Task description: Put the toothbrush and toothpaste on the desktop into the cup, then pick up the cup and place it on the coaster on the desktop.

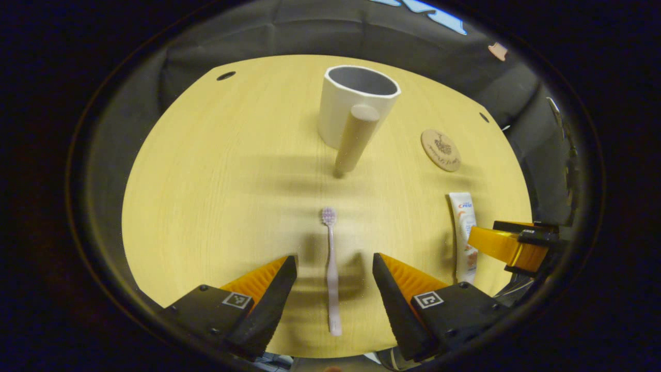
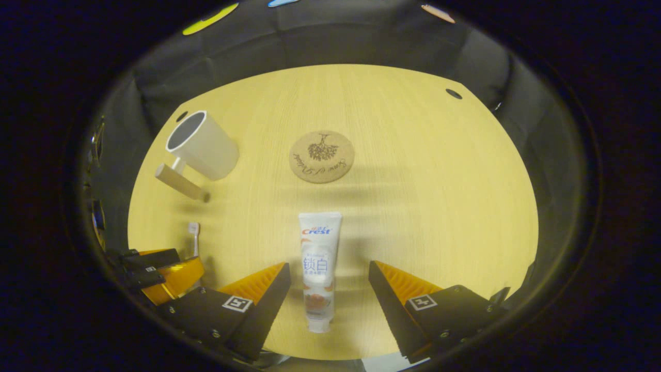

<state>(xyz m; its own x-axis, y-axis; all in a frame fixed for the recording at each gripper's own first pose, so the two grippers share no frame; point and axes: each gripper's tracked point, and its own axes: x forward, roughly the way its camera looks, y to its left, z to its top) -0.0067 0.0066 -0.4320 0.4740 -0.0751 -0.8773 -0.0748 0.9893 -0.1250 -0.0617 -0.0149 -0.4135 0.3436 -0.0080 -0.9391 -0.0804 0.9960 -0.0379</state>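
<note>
A pale pink toothbrush (image 1: 332, 268) lies flat on the wooden desktop (image 1: 217, 196), bristles away from me, between the fingers of my open left gripper (image 1: 334, 263), which does not touch it. The white toothpaste tube (image 2: 319, 263) lies lengthwise between the spread fingers of my open right gripper (image 2: 329, 271), cap toward me. A white cup (image 1: 356, 106) with a cylindrical beige handle stands upright beyond the toothbrush. The round cork coaster (image 2: 321, 156) lies beyond the toothpaste, right of the cup (image 2: 202, 145). The toothpaste tube (image 1: 463, 232) and right gripper (image 1: 511, 245) also show at the right of the left gripper view.
Dark cable holes (image 1: 225, 76) (image 2: 453, 93) mark the desktop's far corners. Black cloth walls enclose the table on all sides. The left gripper (image 2: 160, 271) shows at the lower left of the right gripper view, beside the toothbrush head (image 2: 193, 230).
</note>
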